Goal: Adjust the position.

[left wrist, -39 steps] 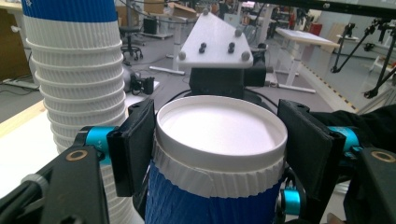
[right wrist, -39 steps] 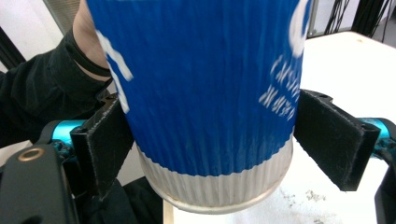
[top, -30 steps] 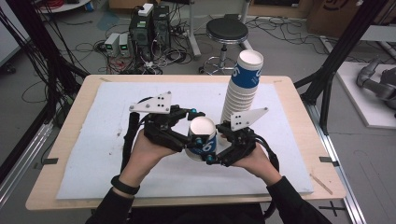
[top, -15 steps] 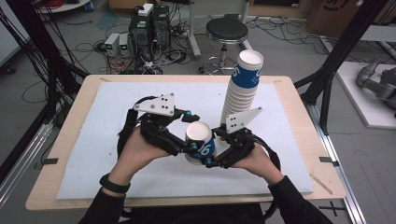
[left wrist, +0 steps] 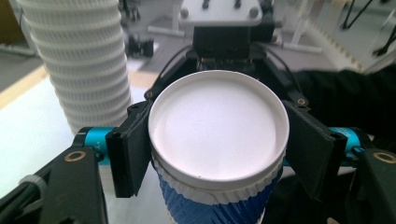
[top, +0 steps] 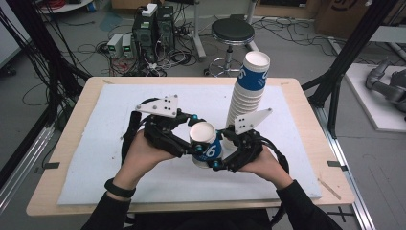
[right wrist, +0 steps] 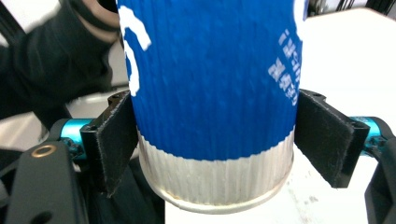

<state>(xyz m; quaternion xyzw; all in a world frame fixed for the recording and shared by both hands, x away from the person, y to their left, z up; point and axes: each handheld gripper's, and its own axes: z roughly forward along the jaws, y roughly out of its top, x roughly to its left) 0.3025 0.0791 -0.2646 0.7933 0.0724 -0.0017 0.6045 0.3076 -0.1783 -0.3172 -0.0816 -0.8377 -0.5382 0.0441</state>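
The cup [top: 207, 146] was a ribbed paper one, blue with white print along its wall, a bare white band at its base and a rolled white rim. It sat tilted between the two hands, just above the white mat [top: 95, 158] that covered the wooden counter [top: 62, 143], and just in front of the stack of cups [top: 246, 91]. That stack was a tall column of the same corrugated white cups with a blue one on top, leaning slightly away from the person.

The left tongs [top: 191, 143] came at the cup from the cup's left. In the left gripper view their flat black pads flanked the cup's mouth, the left pad [left wrist: 133, 149] lying against the rim and the other very close to it; having just been closing, the jaws were pinching the cup near its rim. The right tongs [top: 220, 155] met the cup from its other side. In the right gripper view the cup [right wrist: 210, 102] stood between their pads, the left pad [right wrist: 114, 140] against the ribbed wall near the white band and the right one standing slightly off it; these jaws had just been opening, with the cup between them.

The grey three-cornered plates on both tongs stood above the cup's level.
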